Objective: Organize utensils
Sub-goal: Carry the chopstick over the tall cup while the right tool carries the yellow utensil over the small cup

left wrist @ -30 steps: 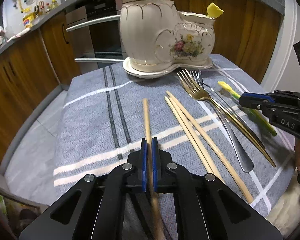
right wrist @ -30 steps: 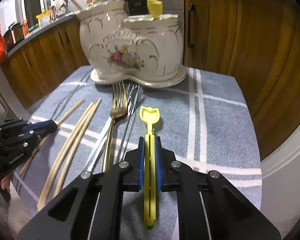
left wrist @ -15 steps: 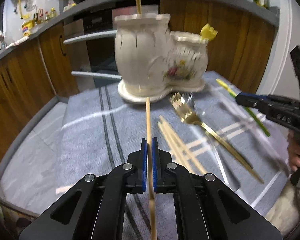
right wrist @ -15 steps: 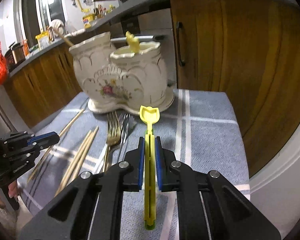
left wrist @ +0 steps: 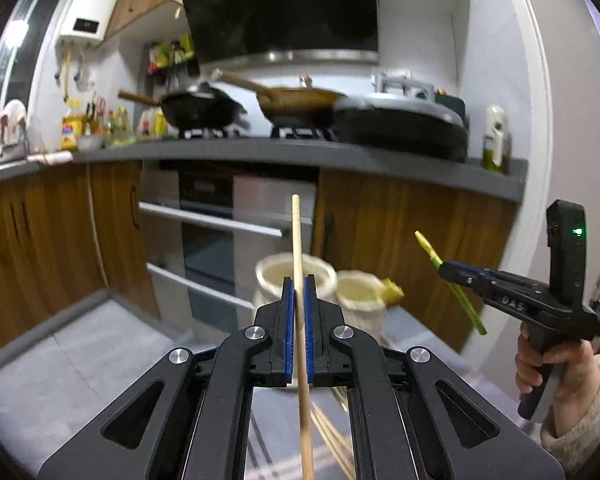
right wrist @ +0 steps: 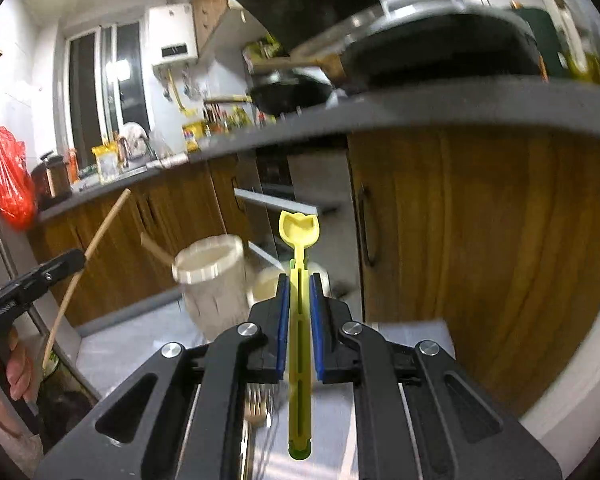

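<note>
The left gripper (left wrist: 299,312) is closed on a wooden chopstick (left wrist: 298,240), which stands almost upright in the air above the cream holder (left wrist: 296,276). The right gripper (right wrist: 300,312) is closed on a yellow spoon (right wrist: 299,228), with its bowl pointing up and forward, above the smaller cup (left wrist: 360,292) of the same holder. The holder stands near the far edge of the grey cloth (left wrist: 100,340). More chopsticks (left wrist: 332,436) and a fork (right wrist: 256,404) lie on the cloth near its front edge, blurred. Pans (left wrist: 204,110) sit on the counter (left wrist: 300,152) behind.

Black wok (left wrist: 198,110), brass pan (left wrist: 300,104); red bag (right wrist: 10,172), water heater (left wrist: 85,26)
</note>
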Motion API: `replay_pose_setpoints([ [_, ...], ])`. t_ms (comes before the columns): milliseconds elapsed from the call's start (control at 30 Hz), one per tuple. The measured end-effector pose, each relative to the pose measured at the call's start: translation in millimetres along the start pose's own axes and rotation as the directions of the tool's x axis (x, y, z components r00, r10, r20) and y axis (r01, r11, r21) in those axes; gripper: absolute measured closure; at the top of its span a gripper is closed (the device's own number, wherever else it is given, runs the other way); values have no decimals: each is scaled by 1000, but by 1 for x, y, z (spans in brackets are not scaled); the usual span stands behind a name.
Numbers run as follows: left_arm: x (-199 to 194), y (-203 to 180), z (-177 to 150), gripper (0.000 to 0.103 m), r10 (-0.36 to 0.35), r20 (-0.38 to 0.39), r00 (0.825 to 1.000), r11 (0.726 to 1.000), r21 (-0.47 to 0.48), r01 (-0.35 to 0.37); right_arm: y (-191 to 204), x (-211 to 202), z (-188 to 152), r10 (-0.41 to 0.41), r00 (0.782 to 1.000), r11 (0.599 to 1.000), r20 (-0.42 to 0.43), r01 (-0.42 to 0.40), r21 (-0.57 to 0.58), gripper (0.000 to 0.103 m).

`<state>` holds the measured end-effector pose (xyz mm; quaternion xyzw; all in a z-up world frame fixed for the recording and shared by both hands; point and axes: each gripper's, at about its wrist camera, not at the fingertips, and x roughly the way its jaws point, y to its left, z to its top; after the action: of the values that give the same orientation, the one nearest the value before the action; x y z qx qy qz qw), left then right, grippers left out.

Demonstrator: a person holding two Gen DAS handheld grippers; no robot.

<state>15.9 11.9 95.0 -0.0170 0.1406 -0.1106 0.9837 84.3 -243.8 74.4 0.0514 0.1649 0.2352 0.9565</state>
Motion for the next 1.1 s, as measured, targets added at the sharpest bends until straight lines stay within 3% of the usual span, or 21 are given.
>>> replay_pose_setpoints([
  [333, 75, 41, 47, 98, -10, 102, 995, 992, -124, 23, -28, 76, 36, 129, 988, 979, 85, -140, 145, 93],
  [667, 146, 56, 56, 98, 7, 122, 993, 976, -217, 19, -34, 127, 29, 137, 988, 975, 76, -148, 168, 93],
  [933, 158, 63, 44, 98, 29, 189, 982, 968, -248, 19, -30, 135, 17, 99, 992, 984, 76, -109, 140, 93],
  [1100, 158, 64, 36, 98, 16, 183, 983, 969, -245, 30, -32, 134, 11, 83, 995, 986, 53, -90, 140, 93],
])
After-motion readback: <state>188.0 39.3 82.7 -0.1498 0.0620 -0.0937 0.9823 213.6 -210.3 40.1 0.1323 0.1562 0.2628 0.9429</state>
